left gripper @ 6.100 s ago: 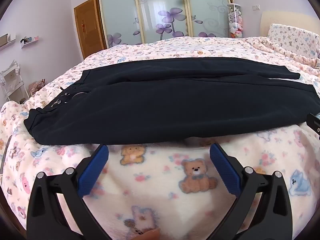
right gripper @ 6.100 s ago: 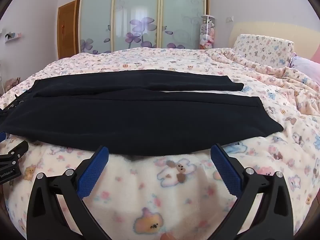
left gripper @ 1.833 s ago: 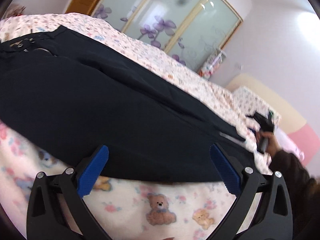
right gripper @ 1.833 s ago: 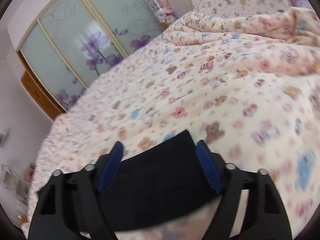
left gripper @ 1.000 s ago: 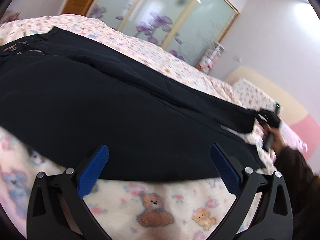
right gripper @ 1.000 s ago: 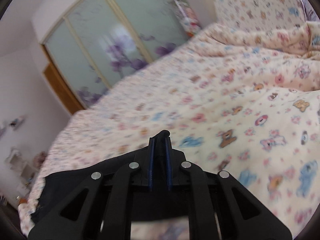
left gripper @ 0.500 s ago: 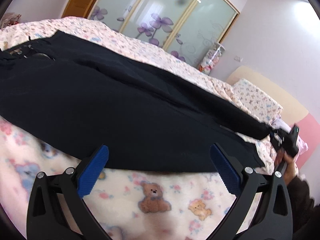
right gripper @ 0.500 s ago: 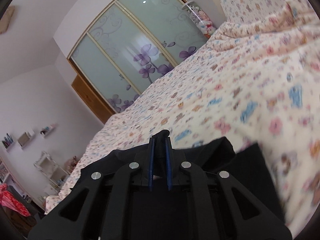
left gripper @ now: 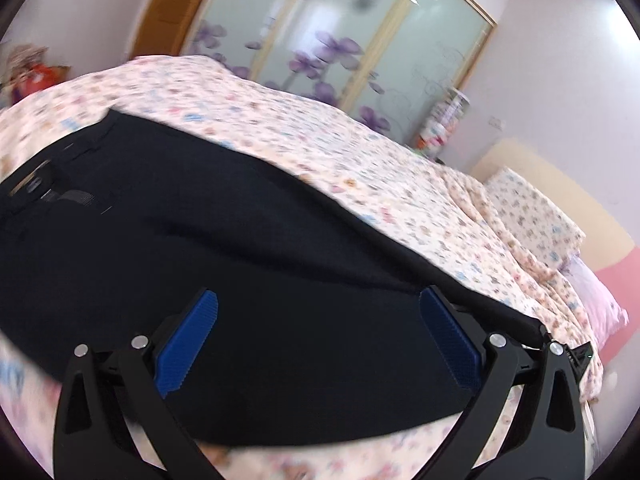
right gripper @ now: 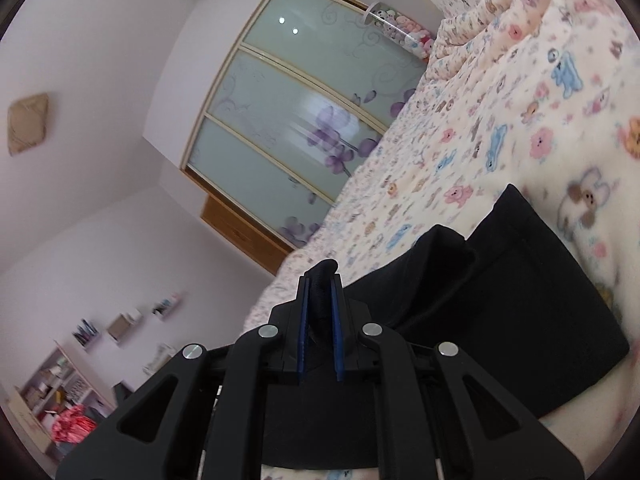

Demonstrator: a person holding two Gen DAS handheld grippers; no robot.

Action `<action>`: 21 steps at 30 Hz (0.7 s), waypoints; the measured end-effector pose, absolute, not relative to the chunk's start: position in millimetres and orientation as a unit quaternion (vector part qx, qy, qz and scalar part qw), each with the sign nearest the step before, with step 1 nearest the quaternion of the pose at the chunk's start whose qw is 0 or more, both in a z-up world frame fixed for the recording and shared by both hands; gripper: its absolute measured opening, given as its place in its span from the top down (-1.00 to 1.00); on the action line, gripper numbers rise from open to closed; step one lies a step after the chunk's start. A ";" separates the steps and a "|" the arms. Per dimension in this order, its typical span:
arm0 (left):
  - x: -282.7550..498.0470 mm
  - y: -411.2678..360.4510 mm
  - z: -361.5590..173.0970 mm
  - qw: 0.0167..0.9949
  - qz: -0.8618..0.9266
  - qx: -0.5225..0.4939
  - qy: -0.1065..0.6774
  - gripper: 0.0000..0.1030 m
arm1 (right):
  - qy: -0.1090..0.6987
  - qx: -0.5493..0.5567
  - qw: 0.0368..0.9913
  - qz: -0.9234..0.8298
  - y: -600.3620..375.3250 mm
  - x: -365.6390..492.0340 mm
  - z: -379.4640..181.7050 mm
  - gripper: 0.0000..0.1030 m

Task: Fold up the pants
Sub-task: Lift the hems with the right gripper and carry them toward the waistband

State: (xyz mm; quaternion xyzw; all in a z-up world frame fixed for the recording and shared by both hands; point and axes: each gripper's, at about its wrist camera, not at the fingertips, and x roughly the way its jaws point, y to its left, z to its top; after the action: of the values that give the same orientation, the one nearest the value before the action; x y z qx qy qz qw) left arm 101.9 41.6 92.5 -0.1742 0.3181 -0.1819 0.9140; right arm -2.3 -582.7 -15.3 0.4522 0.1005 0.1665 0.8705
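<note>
Pants [left gripper: 248,280], black and long, lie stretched across the bed [left gripper: 360,160] with its teddy-bear blanket, the waistband with its zip toward the left end and the 2 legs running off to the right. Starting on the left, the left gripper [left gripper: 318,344] hangs just above the middle of the cloth with its blue pads wide apart, holding nothing. Over at the right end, the right gripper [right gripper: 319,320] is clamped tight on a bunched bit of hem, which pokes up between its pads, and that leg end looks lifted clear of the blanket while the other leg end lies flat beside it. I'd say the fold has only just begun: 1 leg end is picked up, but no neat crease shows anywhere, and the whole length is yet to be brought over toward the waist and smoothed down.
</note>
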 end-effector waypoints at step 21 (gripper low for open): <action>373.0 -57.8 1.5 0.814 -0.052 -0.326 0.477 0.16 | 0.103 0.465 0.852 0.218 -597.6 16.2 -29.4 0.79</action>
State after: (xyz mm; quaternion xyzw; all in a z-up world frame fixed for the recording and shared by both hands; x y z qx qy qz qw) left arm 373.0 -57.8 1.5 -0.3263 0.4773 -0.0522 0.8142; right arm 16.2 -597.6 -29.4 0.4654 0.1033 0.2179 0.8516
